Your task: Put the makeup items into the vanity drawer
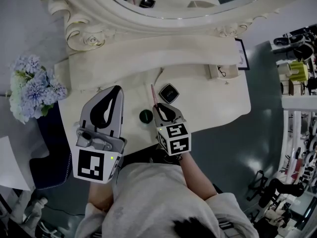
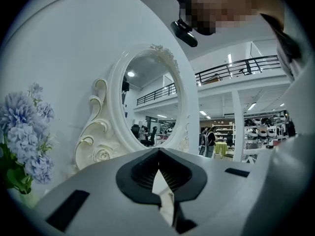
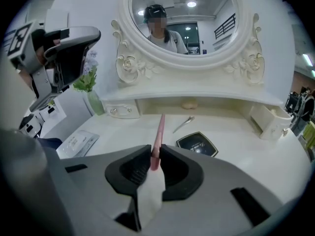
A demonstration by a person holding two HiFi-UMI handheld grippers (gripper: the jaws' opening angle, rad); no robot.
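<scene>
My right gripper (image 1: pixel 159 108) is shut on a thin pink makeup pencil (image 1: pixel 154 95), held just above the white vanity top (image 1: pixel 208 103). In the right gripper view the pencil (image 3: pixel 160 129) sticks out past the jaws towards the mirror. A black square compact (image 1: pixel 169 93) (image 3: pixel 197 143) lies just beyond the right gripper (image 3: pixel 155 154). A small round black item (image 1: pixel 145 116) sits to its left. A silver hair clip (image 3: pixel 183 124) lies further back. My left gripper (image 1: pixel 115 92) (image 2: pixel 158 151) hovers level at the left, its jaw tips together with nothing between them.
A small drawer (image 1: pixel 220 72) (image 3: pixel 268 122) stands pulled out at the back right of the vanity. An ornate oval mirror (image 1: pixel 148 19) rises behind. A vase of pale blue flowers (image 1: pixel 32 86) stands at the left, and a flat packet (image 3: pixel 78 141) lies near it.
</scene>
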